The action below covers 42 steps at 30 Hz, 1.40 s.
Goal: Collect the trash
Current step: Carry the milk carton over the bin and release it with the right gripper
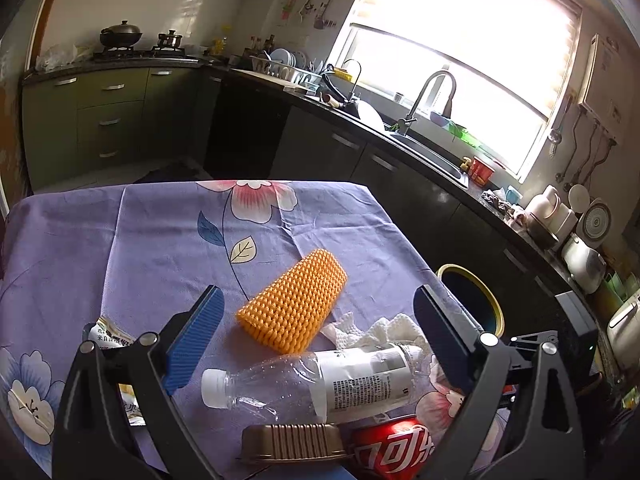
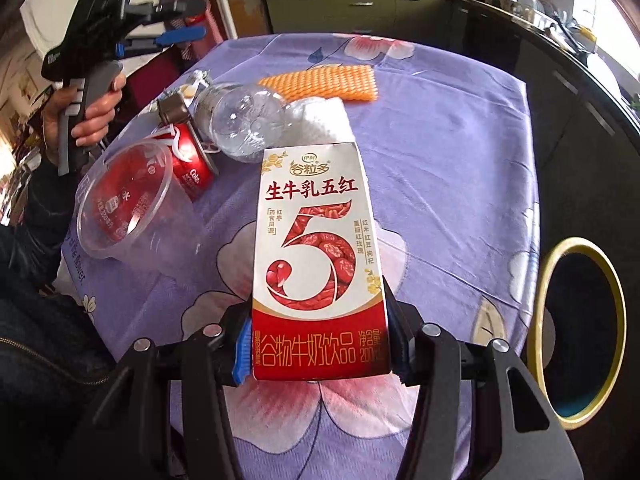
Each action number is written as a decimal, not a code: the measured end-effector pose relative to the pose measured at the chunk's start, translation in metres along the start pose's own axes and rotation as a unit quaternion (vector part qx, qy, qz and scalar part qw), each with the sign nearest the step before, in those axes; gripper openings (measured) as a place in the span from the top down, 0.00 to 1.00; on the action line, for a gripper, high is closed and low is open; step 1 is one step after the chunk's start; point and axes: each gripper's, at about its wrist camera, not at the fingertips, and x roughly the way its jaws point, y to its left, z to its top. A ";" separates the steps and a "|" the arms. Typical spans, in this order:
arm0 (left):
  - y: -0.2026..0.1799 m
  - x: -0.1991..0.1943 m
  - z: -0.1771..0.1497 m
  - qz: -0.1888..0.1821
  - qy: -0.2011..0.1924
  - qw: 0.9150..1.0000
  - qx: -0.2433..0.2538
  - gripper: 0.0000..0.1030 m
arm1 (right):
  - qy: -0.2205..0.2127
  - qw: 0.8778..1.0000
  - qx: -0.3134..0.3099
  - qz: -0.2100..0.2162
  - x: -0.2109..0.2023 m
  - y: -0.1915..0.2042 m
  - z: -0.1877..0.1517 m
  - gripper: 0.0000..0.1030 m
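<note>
My right gripper (image 2: 320,350) is shut on a red and white milk carton (image 2: 316,248), with its pads pressed against the carton's lower sides above the purple floral tablecloth (image 2: 440,160). My left gripper (image 1: 320,332) stands open and empty over a crushed clear bottle (image 1: 304,384). Around the bottle lie an orange foam net (image 1: 292,300), a white tissue (image 1: 380,330), a red cola can (image 1: 392,450), a brown ribbed paper cup (image 1: 292,440) and a snack wrapper (image 1: 108,336). A clear plastic cup (image 2: 128,200) lies on its side next to the can (image 2: 192,160).
A dark bin with a yellow rim (image 2: 580,328) stands on the floor just off the table's right edge, also seen past the left gripper (image 1: 476,300). A person's hand (image 2: 96,116) holds the left gripper's handle. Kitchen counters and a sink (image 1: 424,152) run behind.
</note>
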 end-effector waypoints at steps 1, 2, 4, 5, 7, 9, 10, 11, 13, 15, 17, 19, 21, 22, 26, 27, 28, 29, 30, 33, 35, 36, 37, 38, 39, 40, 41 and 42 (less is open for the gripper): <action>0.000 0.000 0.000 0.001 0.000 1.000 0.001 0.12 | -0.005 1.000 0.006 -0.003 -0.005 -0.003 -0.002 0.50; 0.000 0.000 0.000 0.001 0.000 1.000 0.000 0.12 | -0.011 1.000 0.015 -0.007 -0.011 -0.007 -0.004 0.50; 0.001 0.001 0.000 0.001 0.001 1.000 -0.001 0.12 | -0.024 0.999 0.035 -0.020 -0.024 -0.019 -0.008 0.50; 0.001 0.001 0.000 0.001 0.003 1.000 -0.001 0.12 | -0.030 0.998 0.050 -0.033 -0.033 -0.028 -0.012 0.50; 0.002 0.003 -0.001 0.001 0.005 1.000 0.000 0.12 | -0.039 0.994 0.082 -0.063 -0.046 -0.048 -0.017 0.49; 0.001 0.004 -0.001 0.000 0.007 1.000 0.003 0.12 | -0.043 0.985 0.136 -0.096 -0.058 -0.083 -0.022 0.49; 0.000 0.004 -0.002 0.001 0.007 1.000 0.005 0.12 | -0.040 0.981 0.157 -0.108 -0.061 -0.097 -0.025 0.49; -0.001 0.004 -0.002 0.001 0.007 1.000 0.007 0.12 | -0.032 0.974 0.186 -0.128 -0.063 -0.116 -0.029 0.49; -0.002 0.003 -0.002 0.004 0.006 1.000 0.011 0.12 | -0.012 0.958 0.241 -0.155 -0.060 -0.152 -0.038 0.49; -0.001 0.002 -0.002 0.005 0.005 1.000 0.013 0.12 | 0.006 0.943 0.287 -0.167 -0.052 -0.184 -0.045 0.49; 0.000 0.002 -0.002 0.004 0.004 1.000 0.011 0.12 | 0.023 0.933 0.312 -0.178 -0.043 -0.207 -0.052 0.49; 0.001 0.001 -0.001 0.004 0.003 1.000 0.010 0.12 | 0.033 0.922 0.337 -0.188 -0.035 -0.227 -0.058 0.49; 0.001 0.001 -0.001 0.005 0.003 1.000 0.009 0.12 | 0.034 0.912 0.358 -0.197 -0.029 -0.246 -0.063 0.49; 0.002 0.002 -0.001 0.007 0.004 1.000 0.009 0.12 | 0.034 0.909 0.366 -0.199 -0.027 -0.253 -0.065 0.42; 0.003 0.003 0.000 0.008 0.006 1.000 0.006 0.12 | 0.014 0.894 0.403 -0.196 -0.035 -0.262 -0.073 0.35; 0.003 0.003 -0.001 0.008 0.007 1.000 0.007 0.12 | 0.006 0.893 0.406 -0.193 -0.039 -0.259 -0.074 0.35; 0.003 0.004 -0.001 0.009 0.008 1.000 0.008 0.12 | 0.002 0.894 0.405 -0.193 -0.043 -0.254 -0.075 0.35; 0.003 0.004 -0.001 0.010 0.009 1.000 0.008 0.12 | 0.000 0.895 0.402 -0.191 -0.046 -0.248 -0.075 0.35; 0.002 0.005 -0.002 0.011 0.010 1.000 0.009 0.12 | -0.004 0.898 0.399 -0.188 -0.049 -0.241 -0.076 0.35; 0.001 0.007 -0.003 0.012 0.015 1.000 0.013 0.12 | -0.026 0.905 0.386 -0.175 -0.061 -0.217 -0.078 0.35; 0.000 0.008 -0.003 0.013 0.016 1.000 0.015 0.12 | -0.041 0.910 0.378 -0.164 -0.068 -0.197 -0.081 0.35; -0.001 0.008 -0.003 0.013 0.017 1.000 0.016 0.12 | -0.046 0.913 0.374 -0.158 -0.068 -0.186 -0.078 0.35; -0.001 0.008 -0.003 0.015 0.017 1.000 0.018 0.12 | -0.051 0.915 0.370 -0.151 -0.070 -0.176 -0.079 0.35; -0.002 0.008 -0.003 0.017 0.018 1.000 0.020 0.11 | -0.054 0.919 0.364 -0.143 -0.071 -0.166 -0.080 0.34; -0.001 0.009 -0.003 0.021 0.019 0.999 0.020 0.11 | -0.055 0.921 0.359 -0.140 -0.071 -0.159 -0.080 0.34; -0.001 0.011 -0.002 0.021 0.024 0.999 0.018 0.11 | -0.054 0.923 0.355 -0.139 -0.071 -0.155 -0.081 0.34; -0.002 0.013 -0.001 0.017 0.033 0.999 0.017 0.11 | -0.055 0.925 0.349 -0.138 -0.073 -0.147 -0.082 0.34; -0.002 0.016 0.001 0.010 0.044 0.999 0.017 0.11 | -0.057 0.927 0.346 -0.136 -0.074 -0.145 -0.081 0.34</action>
